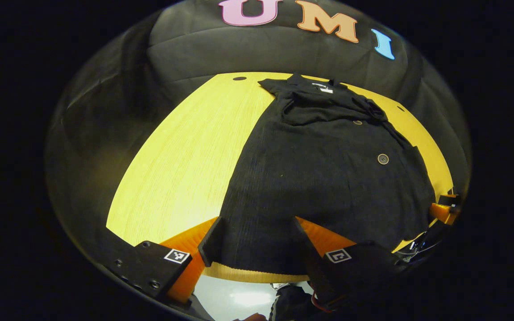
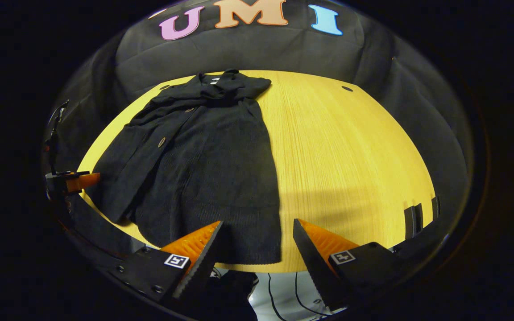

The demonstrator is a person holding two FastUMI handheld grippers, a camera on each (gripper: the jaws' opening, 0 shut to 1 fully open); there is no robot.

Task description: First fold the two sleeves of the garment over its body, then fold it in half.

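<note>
A black buttoned cardigan point(image 1: 328, 178) lies flat on the yellow wooden desk point(image 1: 185, 165), its long axis running from the near edge to the far side, collar toward the booth's wall and hem at the near edge. Both sleeves appear folded in over the body. The left tool point(image 1: 257, 243) hangs low at the near edge, fingers spread apart on either side of the hem without clamping it. The right tool point(image 2: 257, 247) likewise stands open at the hem's corner, the cardigan point(image 2: 194, 165) stretching away ahead and to its left.
</note>
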